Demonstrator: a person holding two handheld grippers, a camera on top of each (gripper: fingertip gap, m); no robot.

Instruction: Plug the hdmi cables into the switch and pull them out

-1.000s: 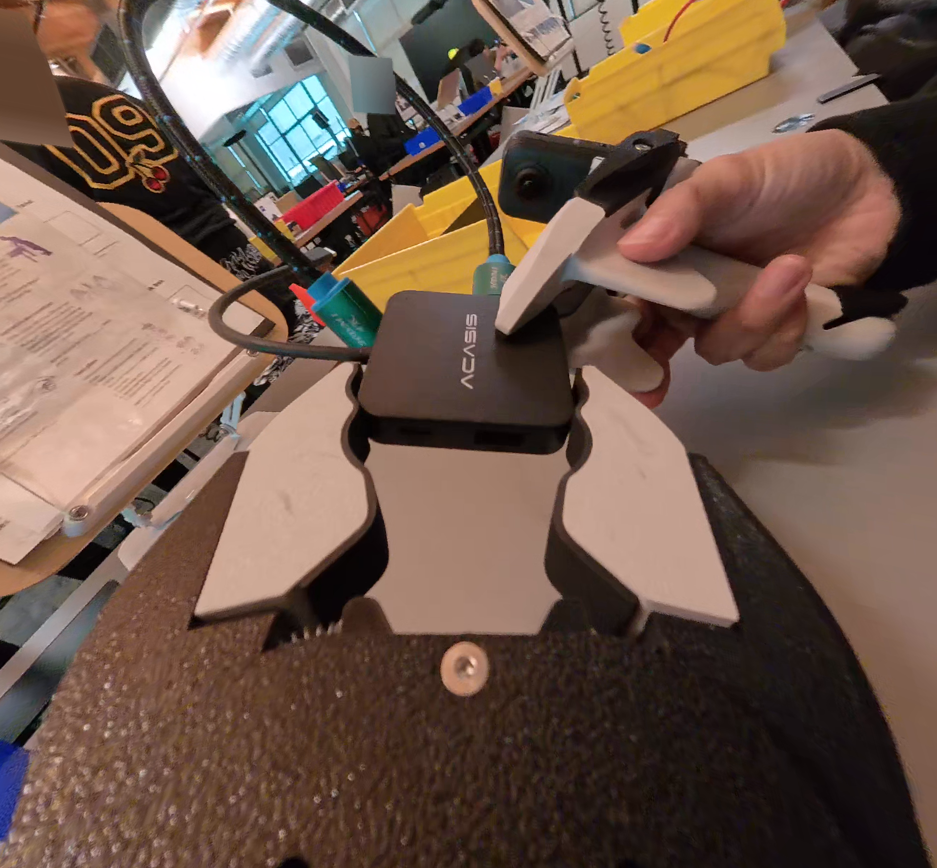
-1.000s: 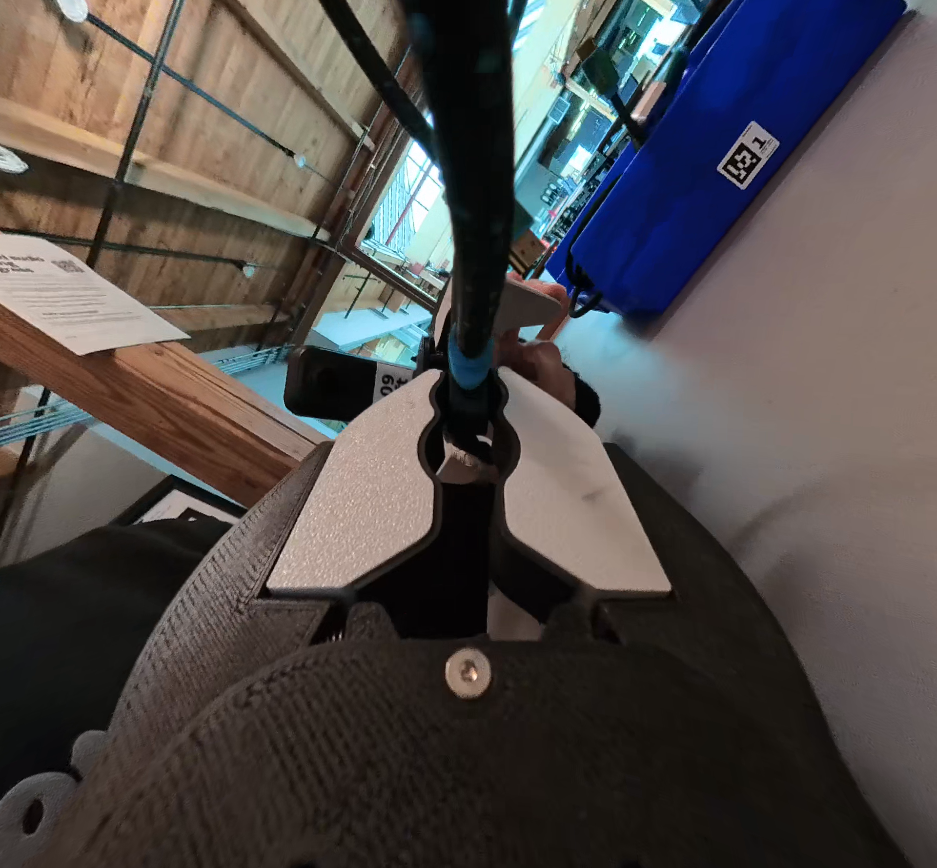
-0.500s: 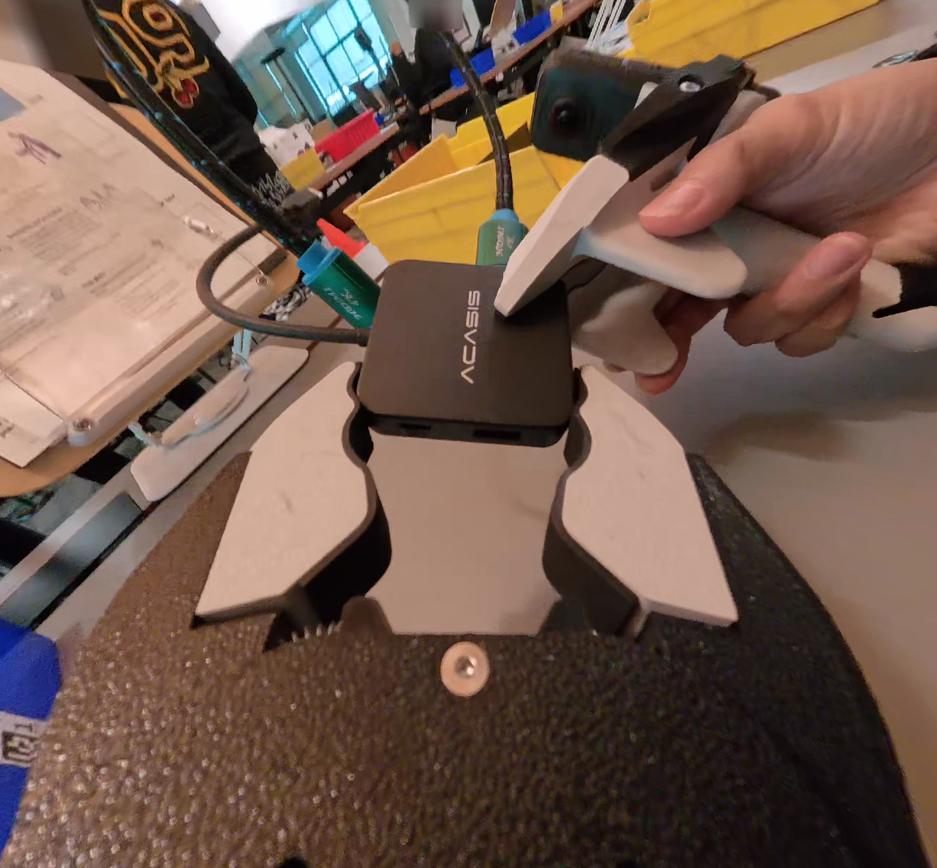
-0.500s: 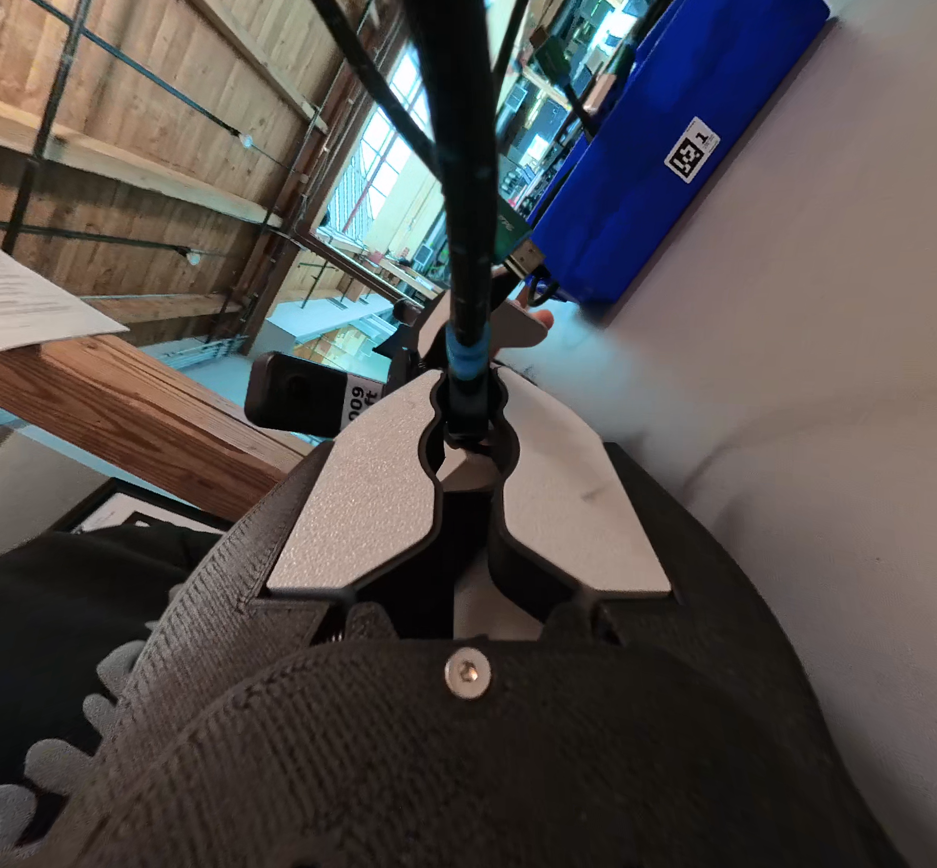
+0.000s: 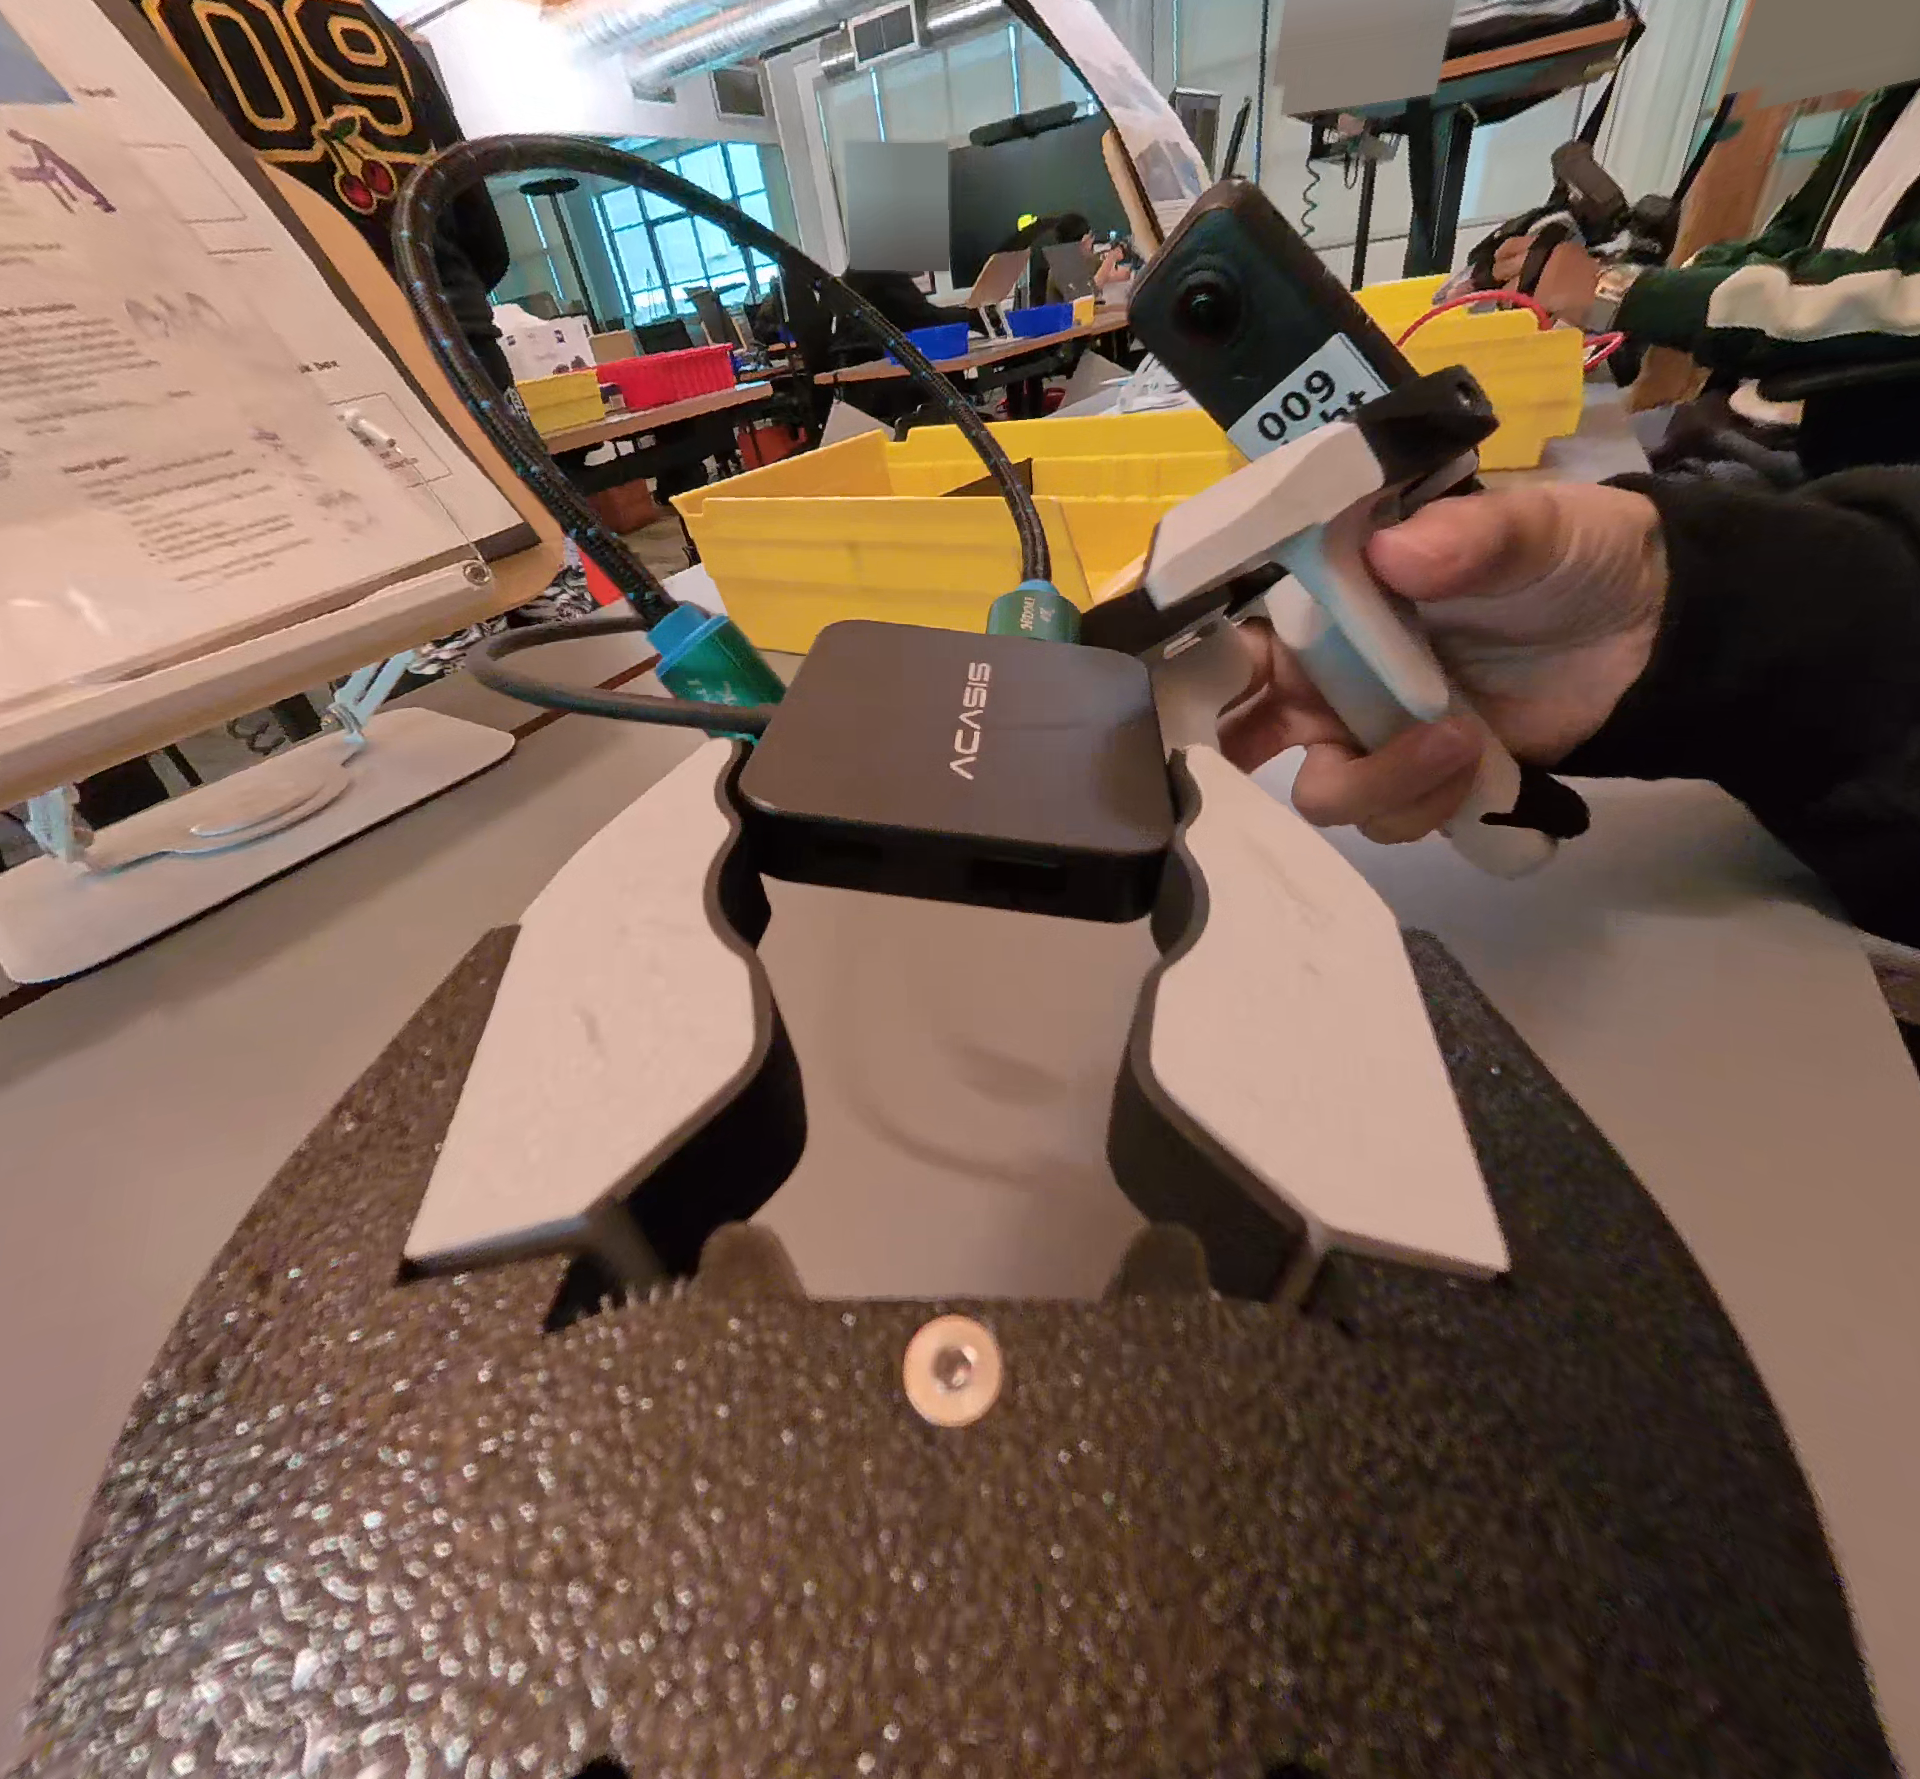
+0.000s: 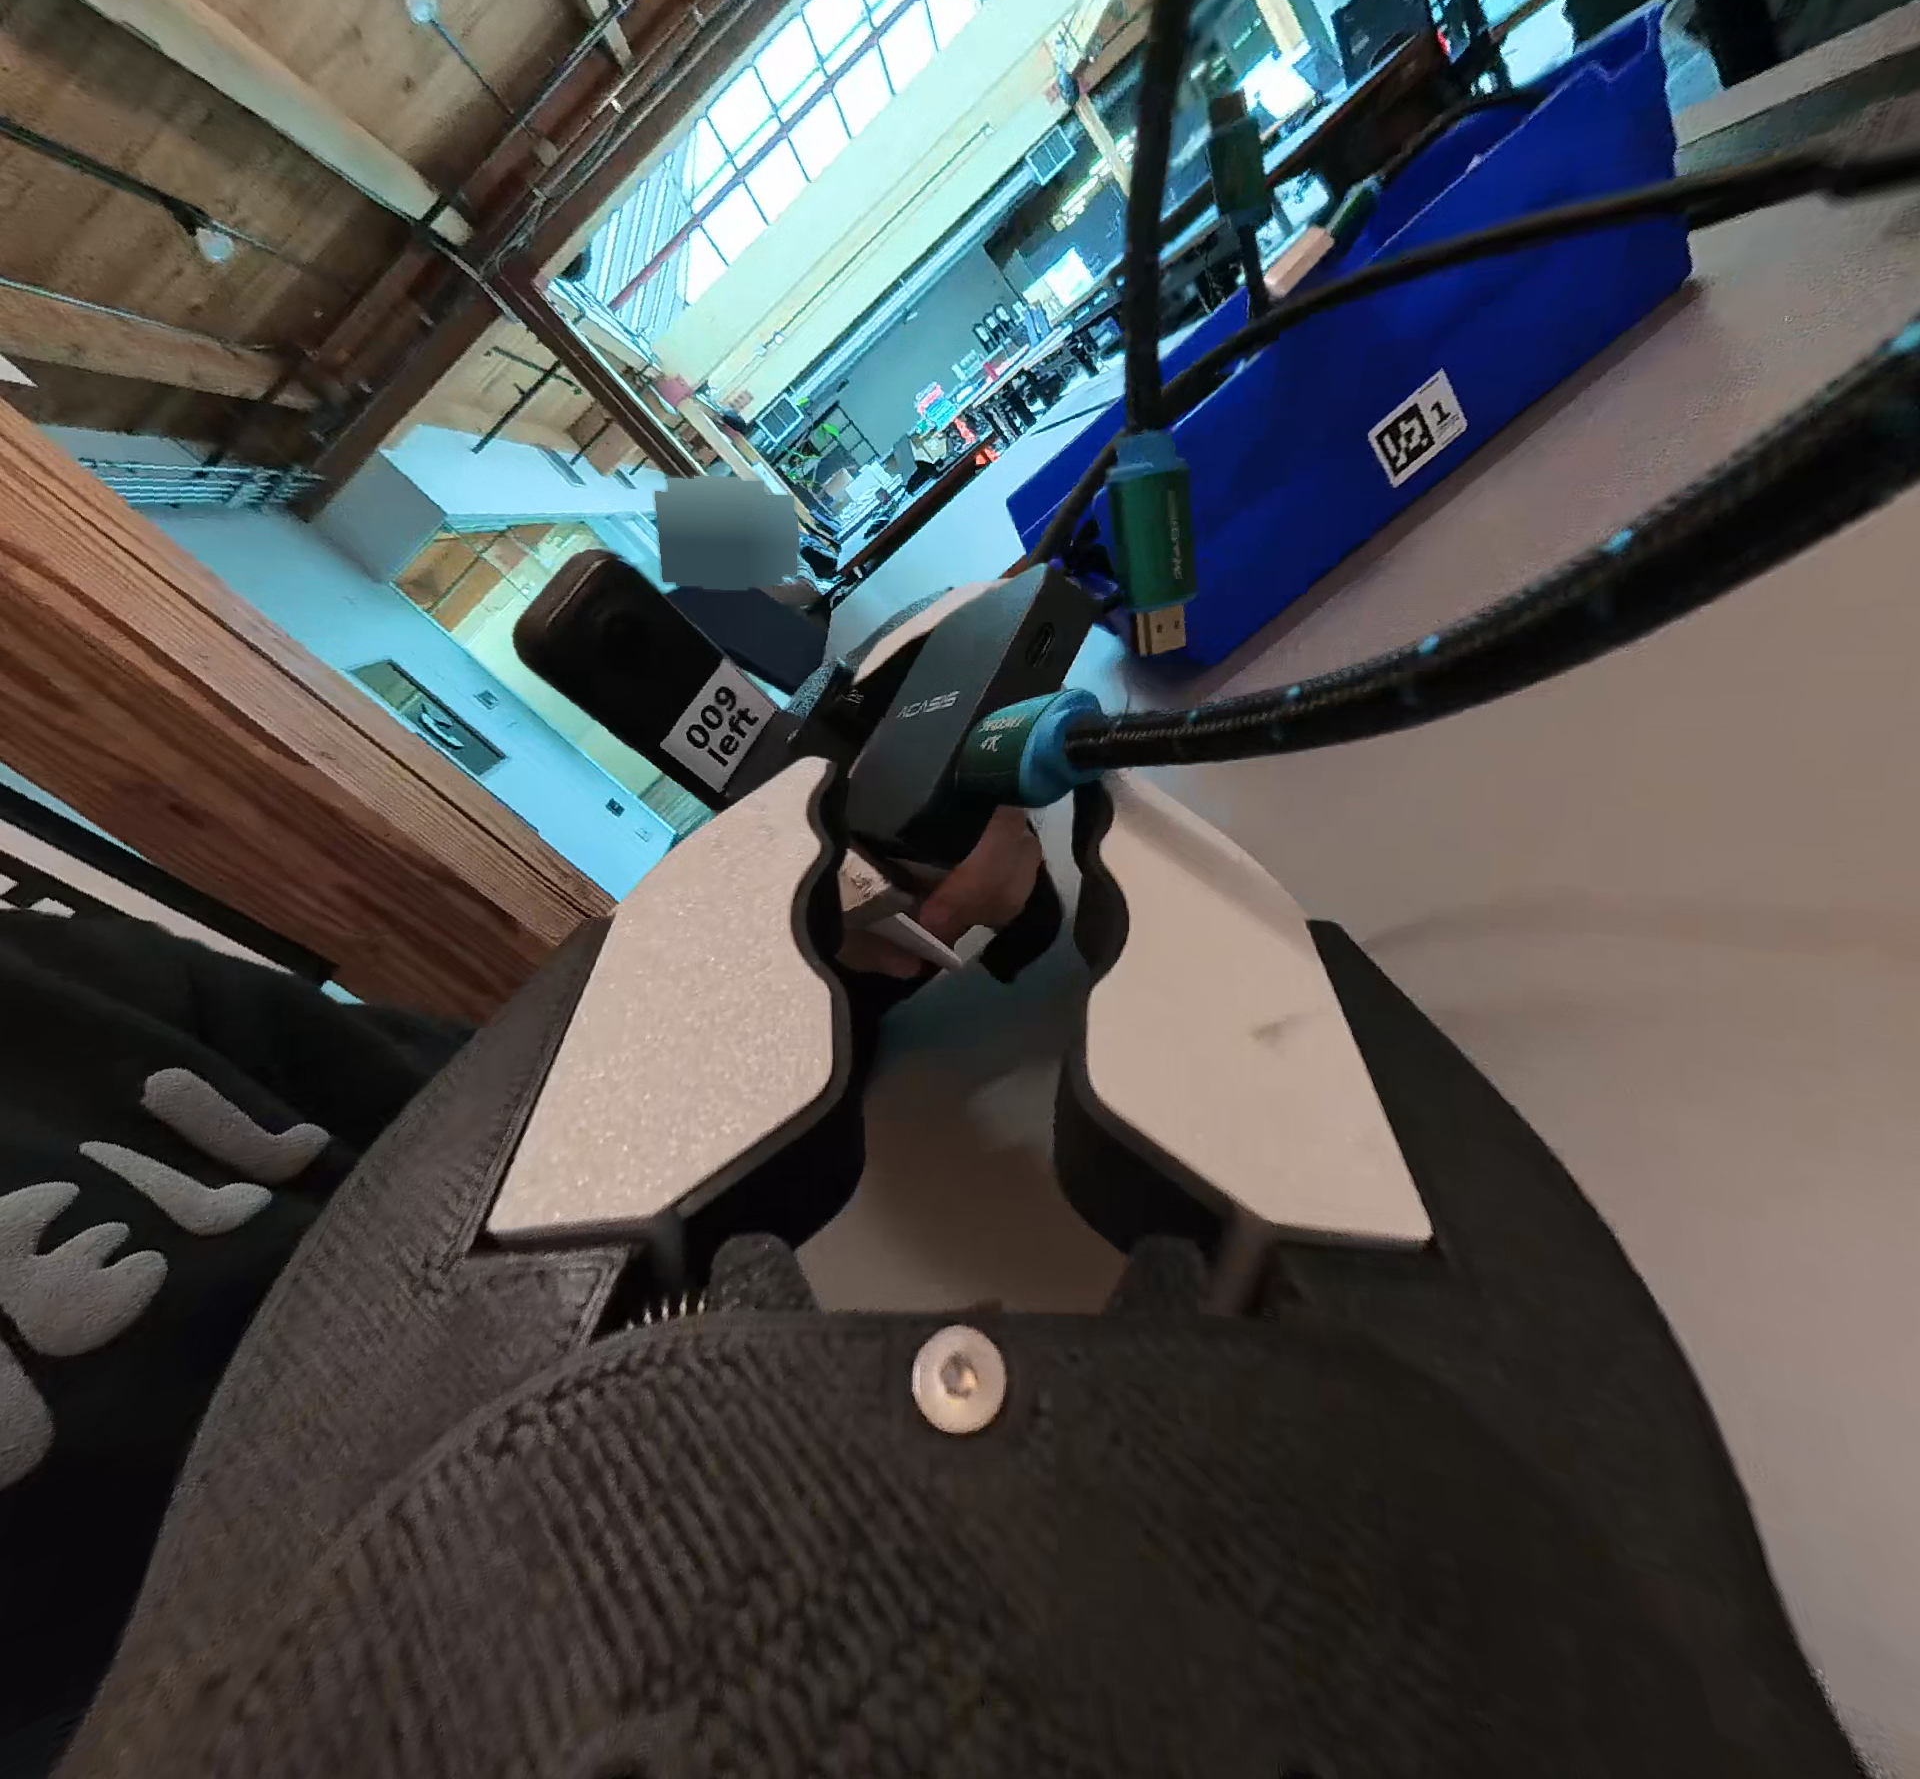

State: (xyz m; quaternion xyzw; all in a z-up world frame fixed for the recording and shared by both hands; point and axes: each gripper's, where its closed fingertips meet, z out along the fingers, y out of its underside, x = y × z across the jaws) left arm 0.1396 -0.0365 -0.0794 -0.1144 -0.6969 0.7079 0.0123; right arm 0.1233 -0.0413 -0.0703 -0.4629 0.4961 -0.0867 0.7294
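Observation:
My left gripper (image 5: 956, 825) is shut on the near end of the black switch (image 5: 956, 732) and holds it above the grey table (image 5: 1621, 981). One green HDMI plug (image 5: 1023, 612) sits in the switch's far side. A second green plug (image 5: 717, 664) hangs free by the switch's far left corner, on the same looped braided cable (image 5: 468, 171). My right gripper (image 6: 956, 846) is open and empty, just short of the switch (image 6: 935, 721) and the inserted plug (image 6: 1013, 732). The free plug (image 6: 1148, 534) shows its bare gold tip. The right gripper (image 5: 1164, 623) also shows beside the inserted plug.
Yellow bins (image 5: 894, 534) stand behind the switch. A document stand (image 5: 208, 399) is at the left, on a white base (image 5: 249, 794). A blue bin (image 6: 1507, 379) sits on the table beyond the switch. The switch's own thin black lead (image 5: 582, 690) runs left.
My right gripper has opened and let go of the plug's cable end, then drawn back a little. The plug stays in the switch. My left gripper has levelled out, still holding the switch.

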